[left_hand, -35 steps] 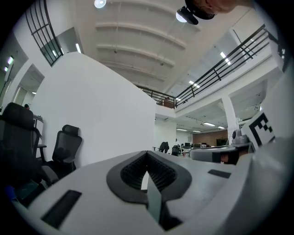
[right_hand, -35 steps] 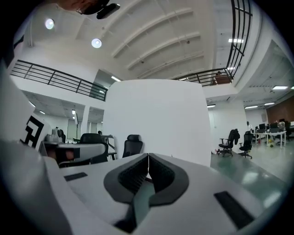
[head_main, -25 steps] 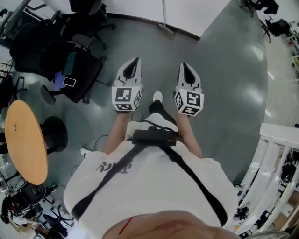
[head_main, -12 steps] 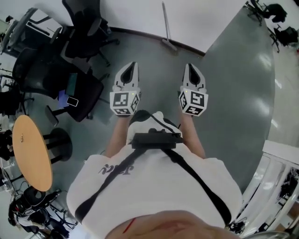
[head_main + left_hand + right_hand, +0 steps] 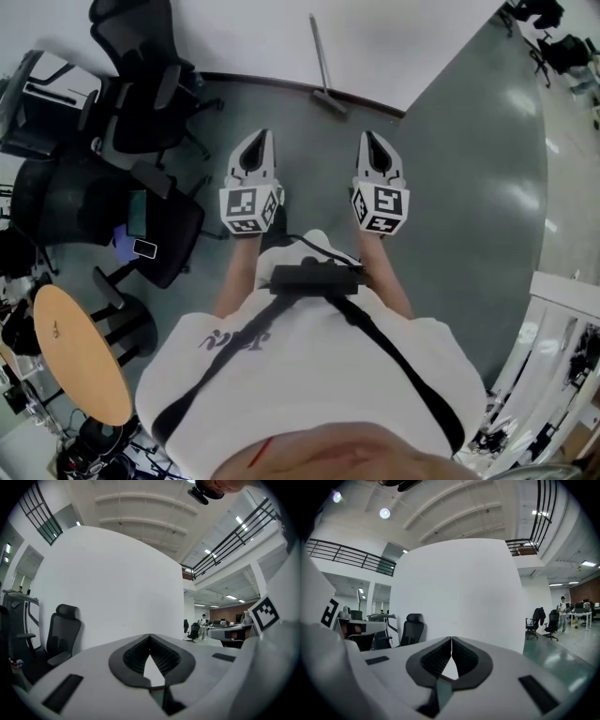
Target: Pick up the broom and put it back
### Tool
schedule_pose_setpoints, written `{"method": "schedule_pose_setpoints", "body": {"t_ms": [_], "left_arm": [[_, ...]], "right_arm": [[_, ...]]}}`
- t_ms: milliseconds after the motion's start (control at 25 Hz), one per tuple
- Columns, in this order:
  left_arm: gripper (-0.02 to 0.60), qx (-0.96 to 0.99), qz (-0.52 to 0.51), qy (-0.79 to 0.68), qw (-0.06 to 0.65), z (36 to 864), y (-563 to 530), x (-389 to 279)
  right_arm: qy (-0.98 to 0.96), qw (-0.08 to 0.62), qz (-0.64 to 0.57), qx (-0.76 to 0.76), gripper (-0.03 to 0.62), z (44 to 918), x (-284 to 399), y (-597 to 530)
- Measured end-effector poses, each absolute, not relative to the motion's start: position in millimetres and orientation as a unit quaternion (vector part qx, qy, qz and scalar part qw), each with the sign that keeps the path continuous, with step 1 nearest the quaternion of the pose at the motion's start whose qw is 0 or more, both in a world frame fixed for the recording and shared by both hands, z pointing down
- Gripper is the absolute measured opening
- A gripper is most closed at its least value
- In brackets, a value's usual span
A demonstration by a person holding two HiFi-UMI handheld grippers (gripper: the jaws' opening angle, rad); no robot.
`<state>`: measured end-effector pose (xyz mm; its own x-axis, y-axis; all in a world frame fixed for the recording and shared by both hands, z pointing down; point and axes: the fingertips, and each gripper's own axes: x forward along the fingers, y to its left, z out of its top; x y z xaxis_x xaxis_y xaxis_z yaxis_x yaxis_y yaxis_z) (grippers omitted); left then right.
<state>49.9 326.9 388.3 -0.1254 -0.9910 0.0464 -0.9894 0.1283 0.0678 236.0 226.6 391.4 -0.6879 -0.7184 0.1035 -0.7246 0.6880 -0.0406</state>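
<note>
as seen from overhead: broom (image 5: pixel 321 61) at the white wall (image 5: pixel 394 37), tongs clenched on nothing

while looking down past a white shirt (image 5: pixel 309 375), saw the left gripper (image 5: pixel 262 139) and the right gripper (image 5: pixel 368 138) held out side by side above the grey floor (image 5: pixel 450 187), apart from each other, tips toward the wall. found the left gripper (image 5: pixel 150 635) in its own view with jaws pressed together tip to tip, nothing between the ribbed pads, only blank wall beyond. found the same on the right gripper (image 5: pixel 451 638): jaws clenched tight and empty.

spotted the broom ahead of the two tips and between them, well apart from both and untouched, handle leaning a little against the wall, head down on the floor at the dark skirting.

noted black office chairs (image 5: pixel 141 131) crowded at the left near the wall, a phone (image 5: pixel 143 248) lying on one seat, and a round wooden table (image 5: pixel 80 361) at the lower left. caught one black chair (image 5: pixel 63 630) beside the wall in the left gripper view. caught more chairs, desks and a distant standing person (image 5: pixel 562 613) off to the right in the right gripper view.
</note>
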Motion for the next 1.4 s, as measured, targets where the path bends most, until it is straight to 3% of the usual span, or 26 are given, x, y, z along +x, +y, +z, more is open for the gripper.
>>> {"method": "schedule_pose_setpoints", "body": {"t_ms": [320,560,1400], "left_arm": [[0.011,0.694,-0.031,-0.719,0.005,349.3,206.4,-72.6],[0.011,0.718,-0.038,-0.694,0.033,368.2,151.5,-127.7],[0.011,0.791,0.009,-0.604,0.092,420.6,-124.1,-96.4]], "right_arm": [[-0.901,0.025,0.022,0.432,0.008,364.0,120.0,122.4],[-0.891,0.036,0.018,0.453,0.008,369.7,64.8,87.8],[-0.876,0.092,0.056,0.469,0.008,427.7,74.1,-146.2]]}}
